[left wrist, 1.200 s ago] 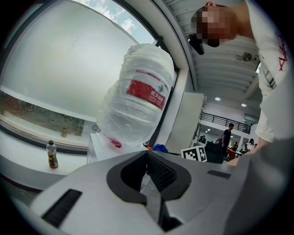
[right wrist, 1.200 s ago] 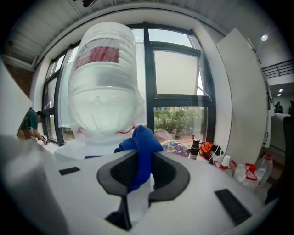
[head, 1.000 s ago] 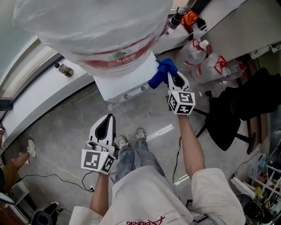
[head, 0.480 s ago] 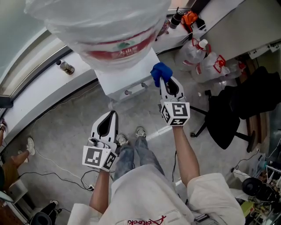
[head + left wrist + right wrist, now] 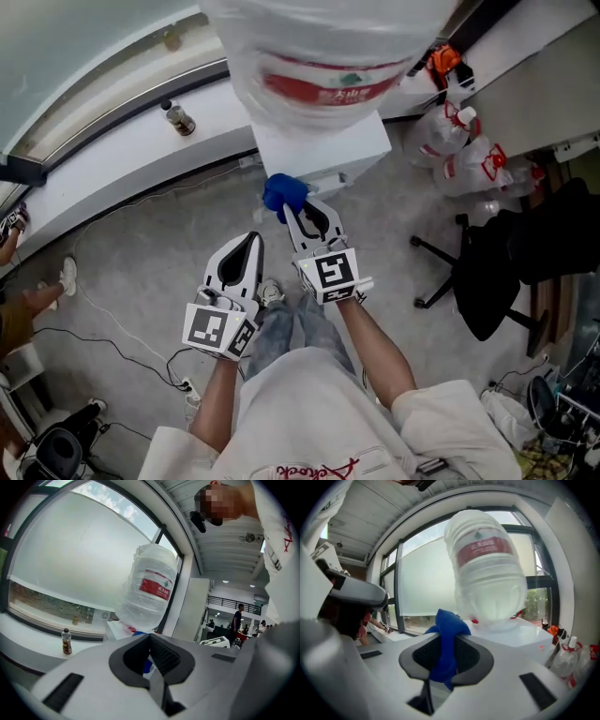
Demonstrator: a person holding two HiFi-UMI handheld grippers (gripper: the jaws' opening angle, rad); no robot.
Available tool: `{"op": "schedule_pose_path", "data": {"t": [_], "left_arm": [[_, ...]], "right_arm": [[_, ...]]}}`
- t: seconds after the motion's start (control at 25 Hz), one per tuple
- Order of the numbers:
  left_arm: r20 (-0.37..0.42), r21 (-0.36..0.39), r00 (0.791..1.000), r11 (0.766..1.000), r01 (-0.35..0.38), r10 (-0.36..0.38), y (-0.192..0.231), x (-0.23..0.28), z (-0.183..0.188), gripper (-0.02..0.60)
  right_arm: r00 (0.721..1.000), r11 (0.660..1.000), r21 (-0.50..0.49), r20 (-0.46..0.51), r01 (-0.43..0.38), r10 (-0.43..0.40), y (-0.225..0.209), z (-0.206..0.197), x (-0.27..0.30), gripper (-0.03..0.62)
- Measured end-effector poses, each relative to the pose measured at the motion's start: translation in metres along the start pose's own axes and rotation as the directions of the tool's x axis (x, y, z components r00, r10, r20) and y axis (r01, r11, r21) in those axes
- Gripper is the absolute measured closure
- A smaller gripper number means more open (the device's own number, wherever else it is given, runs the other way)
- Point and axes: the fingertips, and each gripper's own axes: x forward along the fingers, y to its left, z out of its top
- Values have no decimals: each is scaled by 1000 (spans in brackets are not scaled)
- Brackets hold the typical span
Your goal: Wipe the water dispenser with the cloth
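Jaws: R gripper (image 5: 292,214) pinches cloth (image 5: 284,192); L gripper (image 5: 255,240) closed.

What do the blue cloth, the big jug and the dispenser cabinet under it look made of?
Blue cloth: soft matte fabric, perhaps microfibre; it bunches in folds where the right gripper clamps it. Jug: translucent ribbed plastic with a glossy sheen. Dispenser cabinet: smooth white panels, plastic or painted metal; cannot tell which.

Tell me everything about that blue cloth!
The cloth is bright blue, soft-looking and crumpled into a bunch. The right gripper pinches its middle, so a tuft sticks up above and a bit hangs below. It is held close to the white dispenser; I cannot tell if they touch.
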Motion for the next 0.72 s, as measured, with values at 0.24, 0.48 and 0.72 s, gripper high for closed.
{"op": "schedule_pose_path", "data": {"t": [0.24, 0.48, 0.72], "left_arm": [[-2, 4, 996, 996, -87, 87, 32, -31, 1, 571], [-6, 4, 993, 993, -122, 122, 44, -42, 1, 571], [-20, -3, 996, 997, -82, 82, 33, -23, -4, 571]], "right_arm": [[993, 994, -4, -48, -112, 112, 56, -18, 33, 514], [987, 994, -31, -123, -108, 103, 36, -54, 51, 514], [987, 996, -87, -161, -34, 19, -23, -64, 39, 514]]}}
